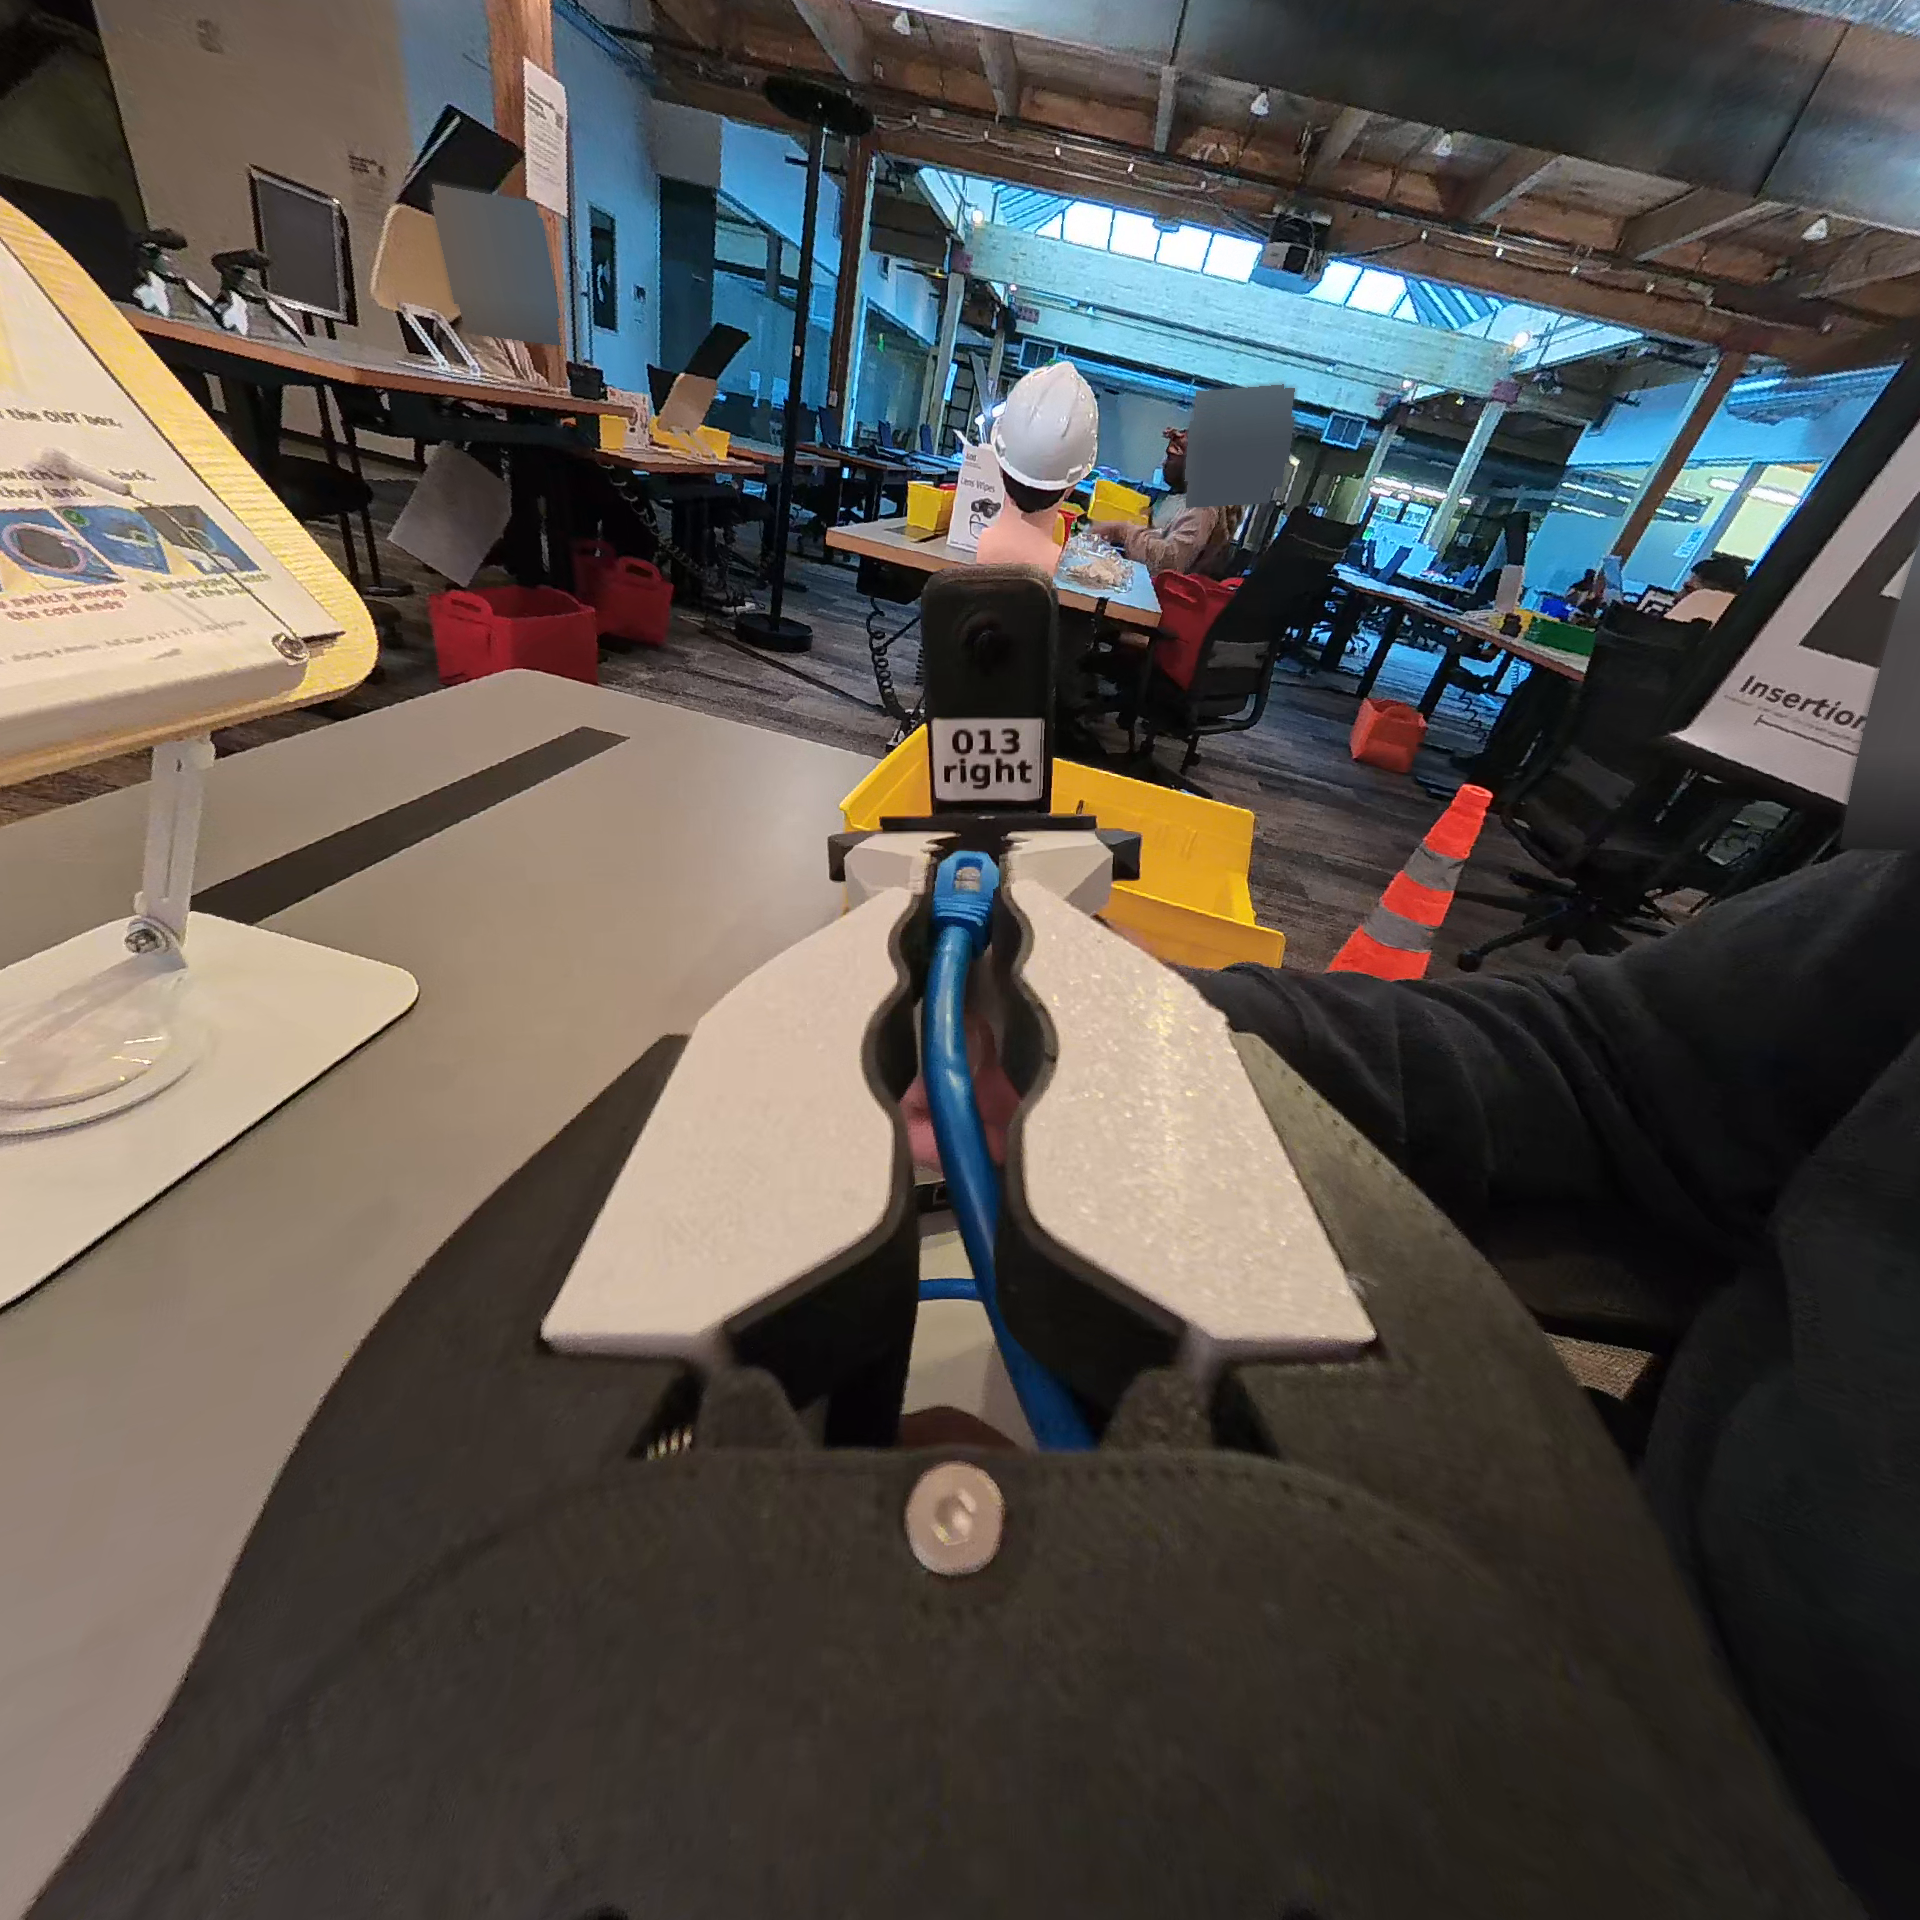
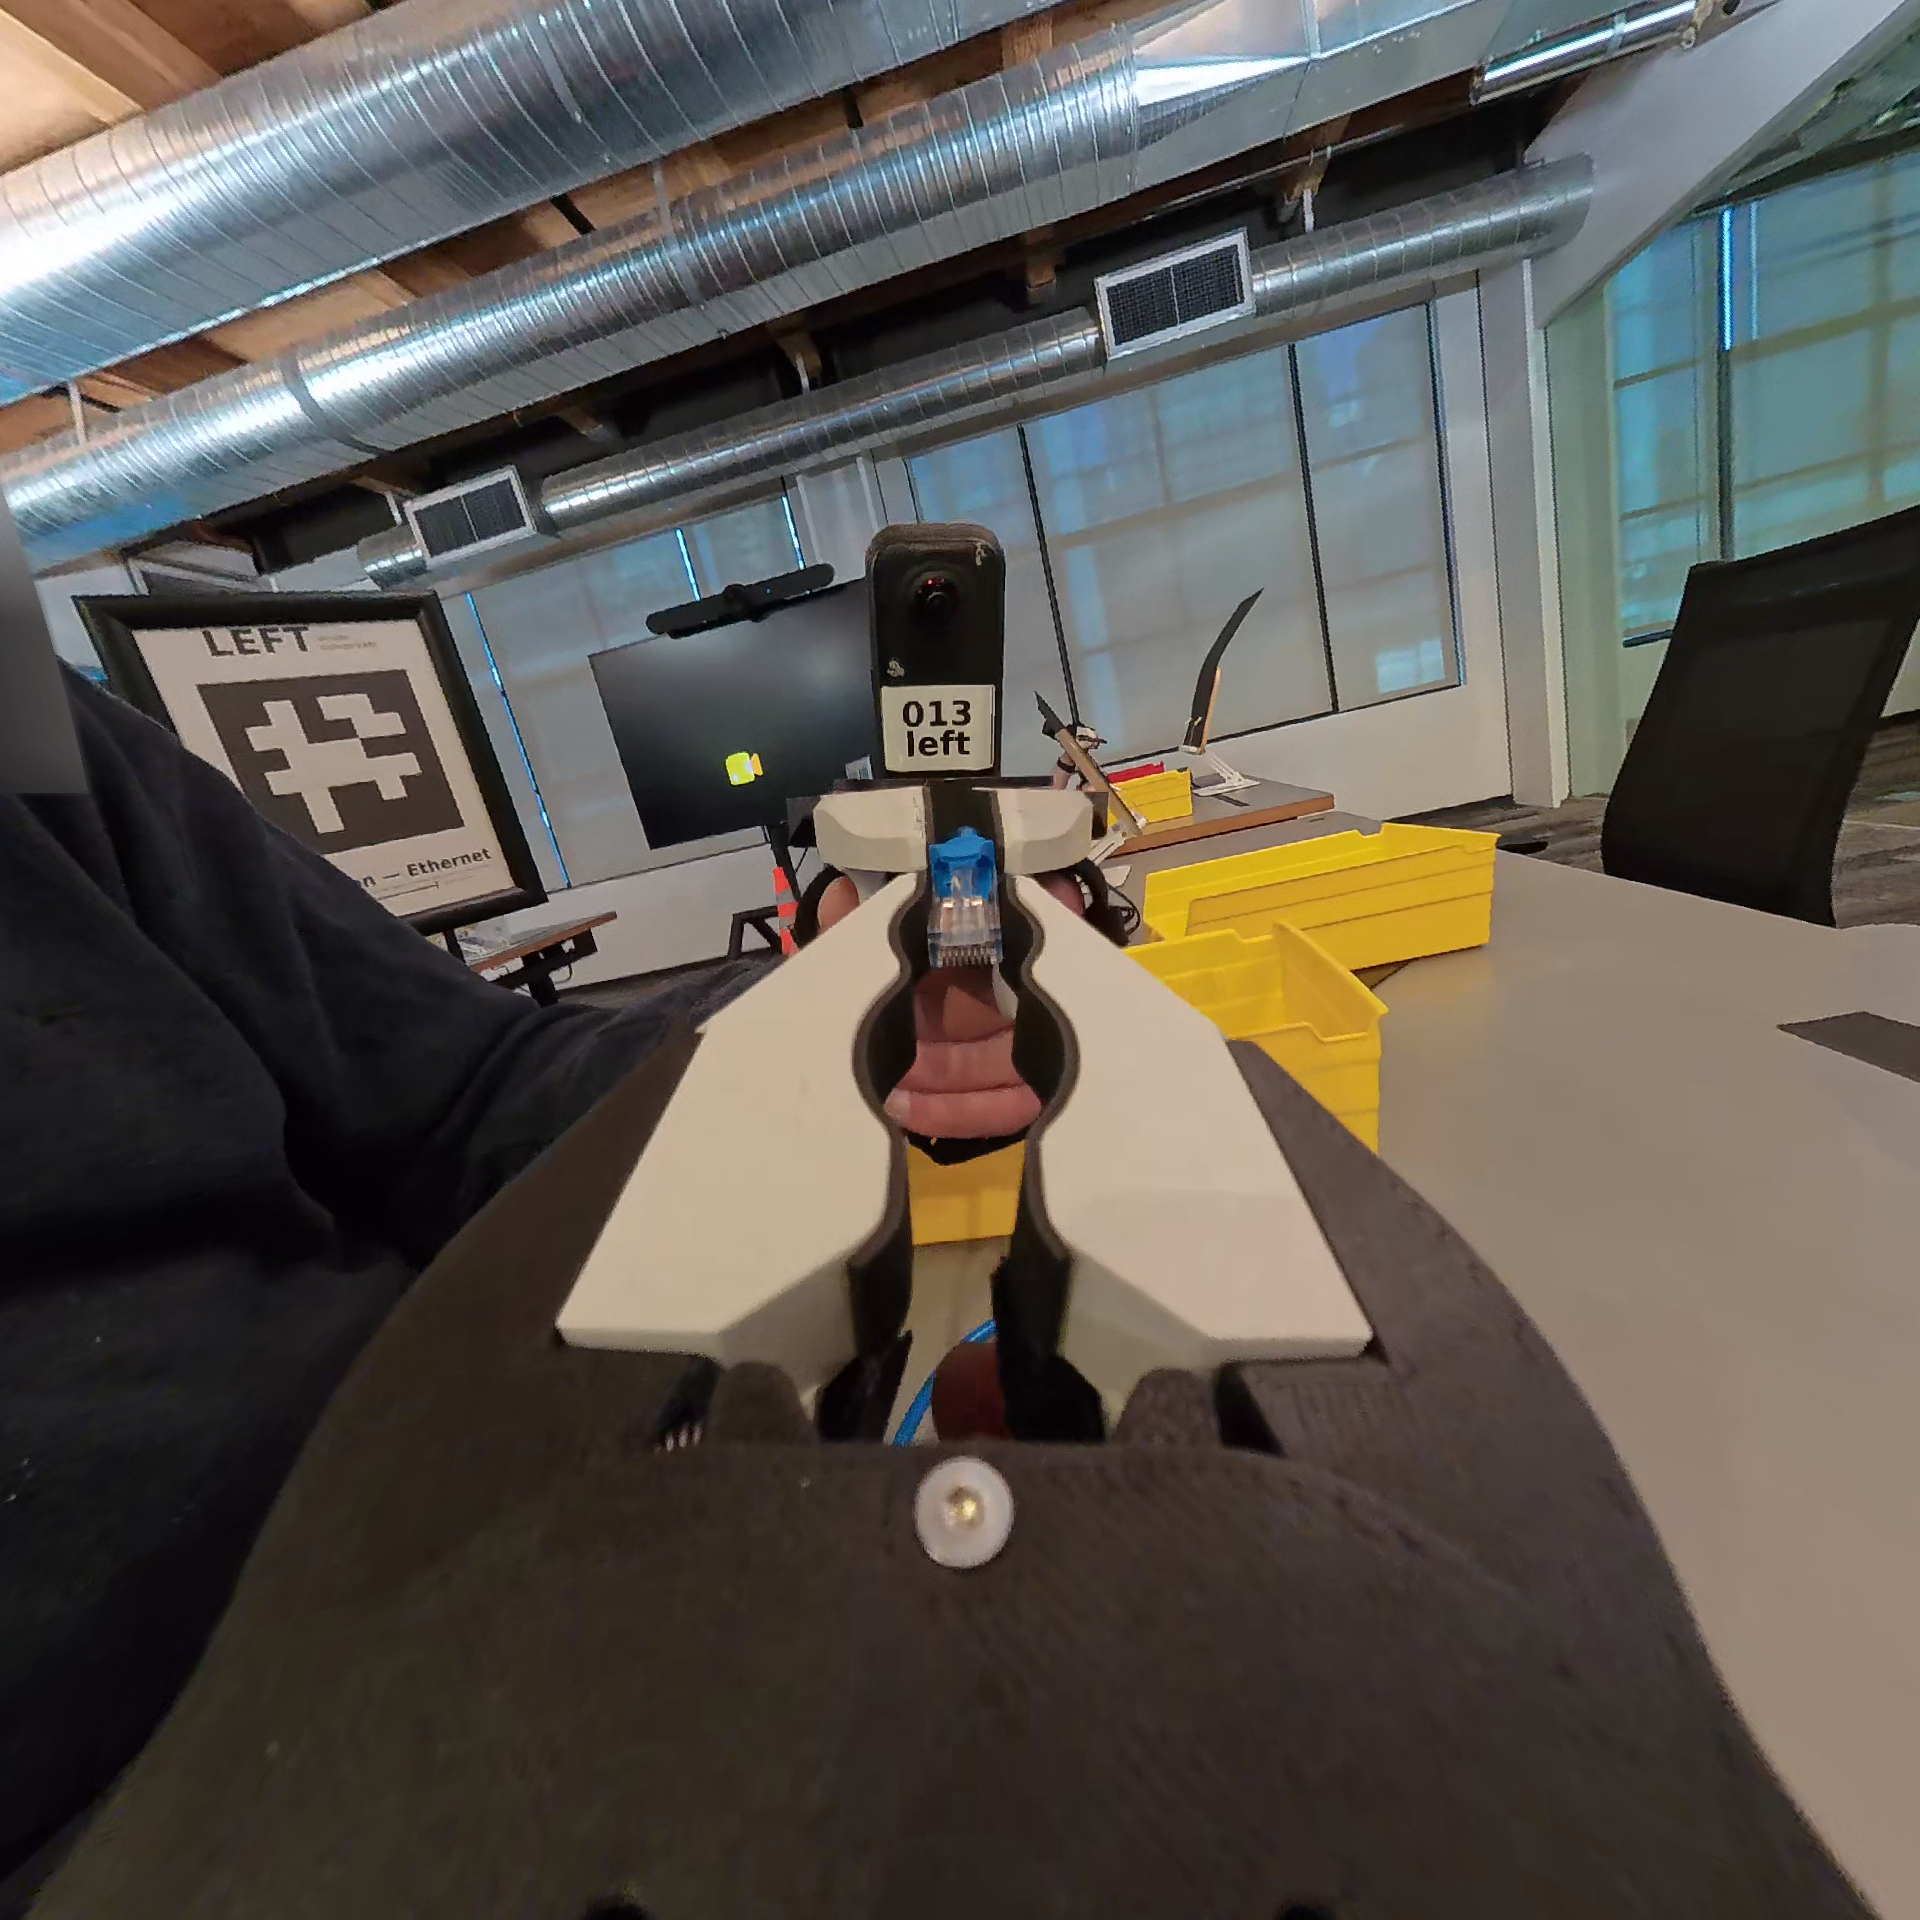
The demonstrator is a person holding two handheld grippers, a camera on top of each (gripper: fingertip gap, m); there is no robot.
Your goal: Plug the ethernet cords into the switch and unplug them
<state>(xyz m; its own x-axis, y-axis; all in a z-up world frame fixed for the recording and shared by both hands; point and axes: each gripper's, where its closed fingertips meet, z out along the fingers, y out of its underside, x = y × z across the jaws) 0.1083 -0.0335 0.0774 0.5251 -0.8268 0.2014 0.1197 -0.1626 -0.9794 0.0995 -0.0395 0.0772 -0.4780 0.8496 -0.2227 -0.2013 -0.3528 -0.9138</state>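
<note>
A blue ethernet cord point(image 1: 951, 1049) runs forward between my left gripper's fingers to its blue boot point(image 1: 966, 883) at the tips. My left gripper point(image 1: 961, 914) is shut on the cord, held above the grey table point(image 1: 499, 935). My right gripper point(image 1: 971, 857) faces it tip to tip. In the right wrist view the clear plug point(image 2: 961, 920) sits between my right gripper's point(image 2: 961, 914) fingertips, which are closed on it, with the left gripper point(image 2: 956, 831) just behind. The switch is not in view.
Yellow bins point(image 2: 1320, 894) stand on the table beyond the grippers; one also shows in the left wrist view point(image 1: 1174, 862). A white stand with an instruction sheet point(image 1: 156, 935) is at the left. A dark sleeve point(image 1: 1558, 1091), an orange cone point(image 1: 1423, 894) and an office chair point(image 2: 1766, 727) are nearby. Left and right tips are no more than a few centimetres apart.
</note>
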